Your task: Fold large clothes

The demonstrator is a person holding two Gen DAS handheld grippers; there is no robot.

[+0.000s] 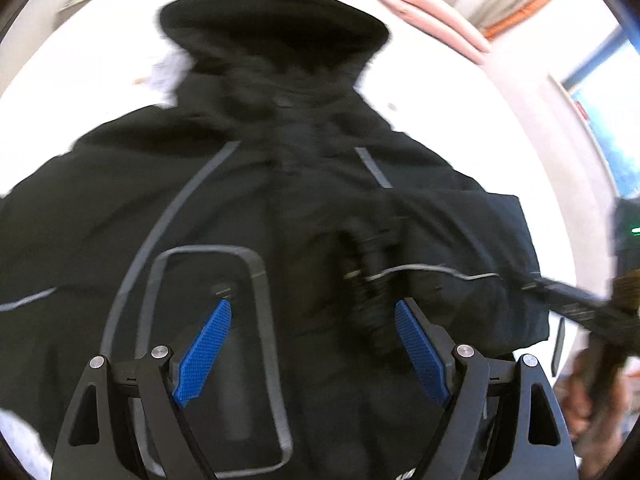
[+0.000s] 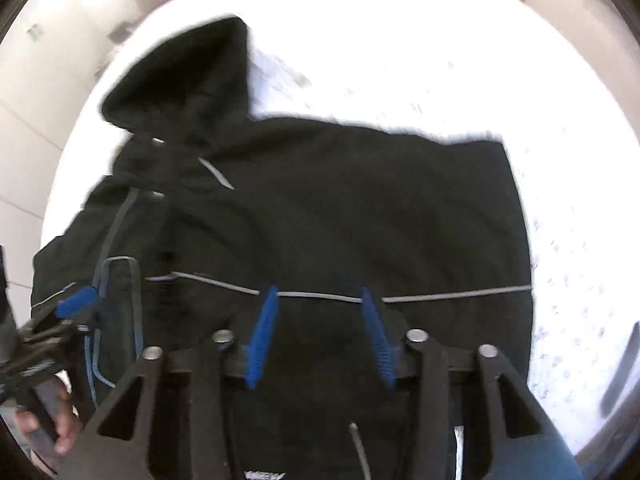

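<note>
Hovering over black jacket [image 1: 280,200]: L gripper [image 1: 312,344], R gripper [image 2: 320,336], apparently both open.

Black hooded jacket [image 1: 280,208] spread flat, left gripper [image 1: 312,344] apparently open above

We seem to be in a home bedroom: a white patterned bedsheet [image 2: 560,208], pink folded bedding [image 1: 424,12], a window [image 1: 612,128] close by
</note>
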